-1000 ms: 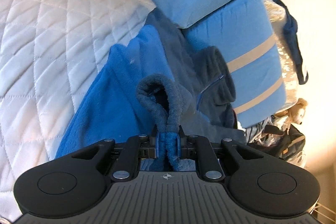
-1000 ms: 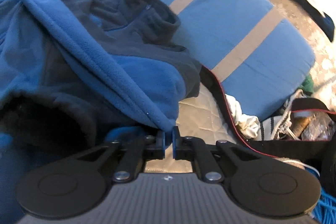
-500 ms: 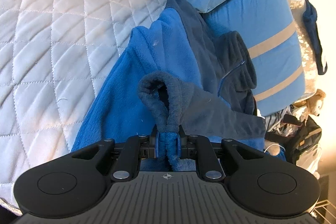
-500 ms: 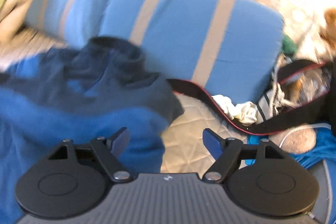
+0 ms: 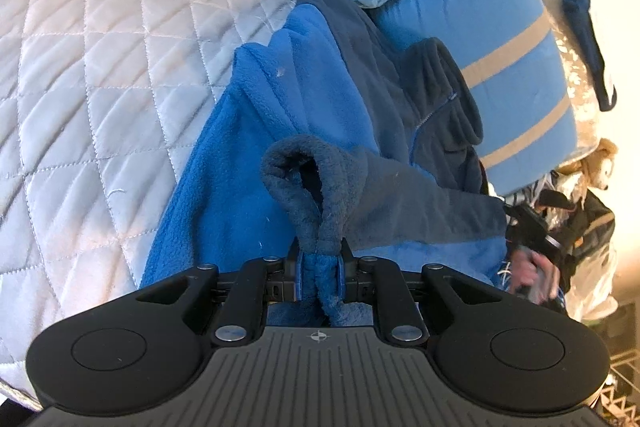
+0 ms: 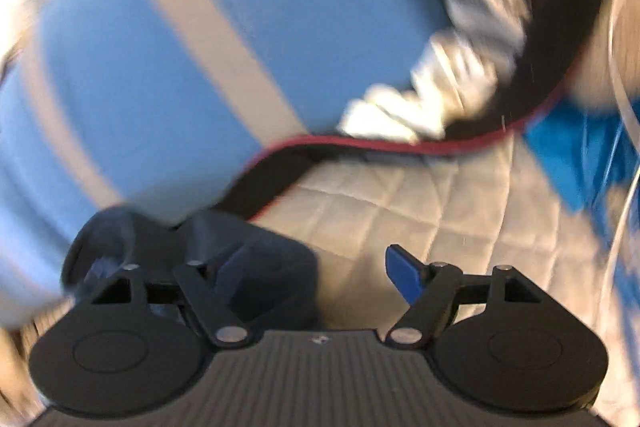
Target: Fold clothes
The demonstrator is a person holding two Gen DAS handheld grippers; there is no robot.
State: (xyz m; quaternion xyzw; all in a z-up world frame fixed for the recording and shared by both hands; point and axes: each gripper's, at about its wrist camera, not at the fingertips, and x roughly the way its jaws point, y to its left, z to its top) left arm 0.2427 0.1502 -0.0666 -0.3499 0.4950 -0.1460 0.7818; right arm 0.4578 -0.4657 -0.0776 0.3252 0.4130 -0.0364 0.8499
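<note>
The blue fleece jacket lies on the quilted bed cover, against the striped blue pillows at the far edge of the bed, with its dark collar toward the pillows. The left gripper is clenched on a bunched fold of the fleece, a dark cuff or hem that loops up just in front of its pads.

The right gripper holds nothing. Its jaws stand wide apart and are closing a little at this moment, with only bed cover and some dark cloth under them. Its picture is much blurred, so what this dark cloth is I cannot say; it may be a part of the jacket. In the left wrist view a hand with the other tool shows at the right edge of the jacket.

I judge the step to be a fold in progress: one side is pinned by the left gripper, the right one is free and looks for a new hold. The next move asks the right gripper to take the opposite edge of the jacket, then both should carry the cloth over evenly
</note>
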